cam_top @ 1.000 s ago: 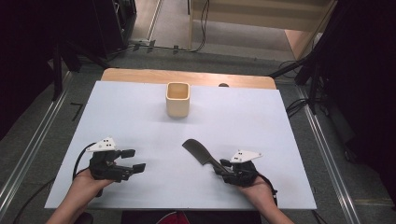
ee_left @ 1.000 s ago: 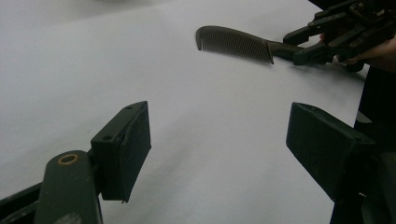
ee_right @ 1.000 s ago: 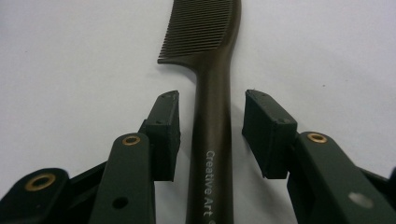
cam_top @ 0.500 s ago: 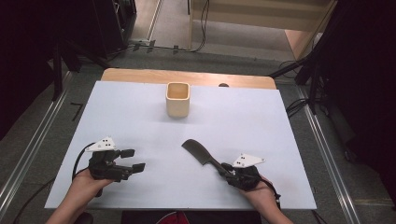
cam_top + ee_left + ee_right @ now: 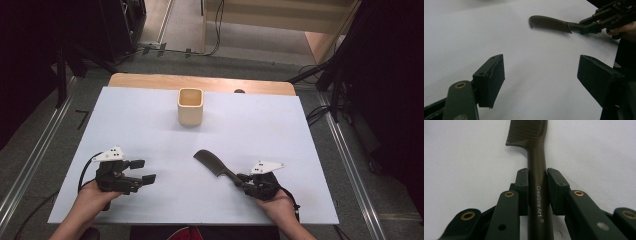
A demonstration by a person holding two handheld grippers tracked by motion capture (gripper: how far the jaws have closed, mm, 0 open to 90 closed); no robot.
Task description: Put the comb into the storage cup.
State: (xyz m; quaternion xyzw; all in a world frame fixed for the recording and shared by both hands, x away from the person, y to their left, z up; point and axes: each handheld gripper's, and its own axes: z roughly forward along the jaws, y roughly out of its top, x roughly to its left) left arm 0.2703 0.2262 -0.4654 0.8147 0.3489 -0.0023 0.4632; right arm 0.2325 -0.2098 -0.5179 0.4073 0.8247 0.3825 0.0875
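1. Dark brown plastic comb (image 5: 214,164): it lies on the white bench (image 5: 260,125), in front of the cup and a little to its right, teeth end toward the cup, handle toward the person.
2. White lettering along the comb's handle reads "Creative Art ®" in the right gripper view.
3. The right gripper (image 5: 245,179) has just closed its jaws on the comb handle; its pads (image 5: 522,185) press both sides of the handle.
4. The cup (image 5: 190,106), pale wood in colour and squarish, stands upright near the bench's far edge, well apart from the comb; what shows of its inside is bare.
5. The left gripper (image 5: 142,171), jaws wide apart with nothing between them, sits near the bench's front edge, far left of the comb.
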